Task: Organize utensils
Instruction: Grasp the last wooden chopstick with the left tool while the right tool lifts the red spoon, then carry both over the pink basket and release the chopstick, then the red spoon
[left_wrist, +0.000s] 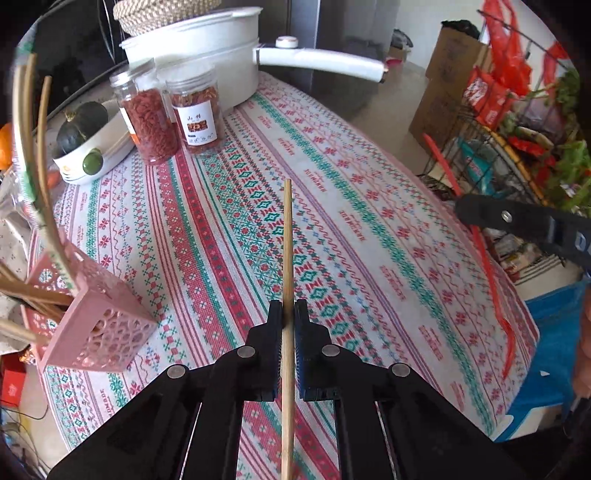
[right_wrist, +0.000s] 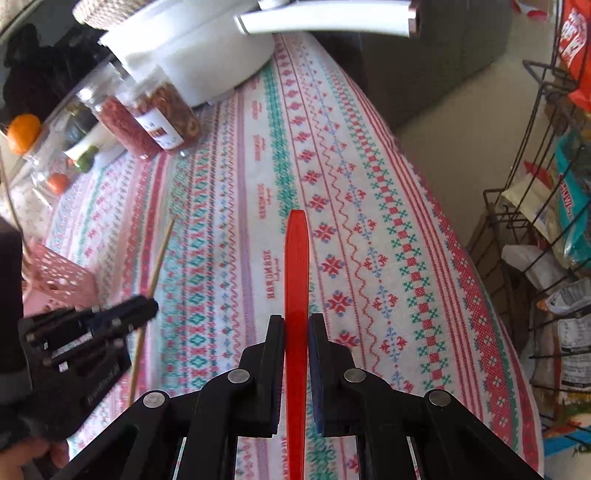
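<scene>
the tablecloth (right_wrist: 258, 221) repeats "handmade"; the jar label (left_wrist: 199, 123) shows chinese characters.

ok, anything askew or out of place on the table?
Yes: the pink utensil holder at the table's left edge looks tipped over, chopsticks fanning out of it at odd angles. Nothing spilled or visibly damaged.

Both grippers angle steeply downward. The left gripper (left_wrist: 288, 314) sits at the lower centre, jaws pinched together; the right gripper (right_wrist: 296, 325) likewise — clamped tight. A hand (right_wrist: 26, 458) shows lower left.
</scene>
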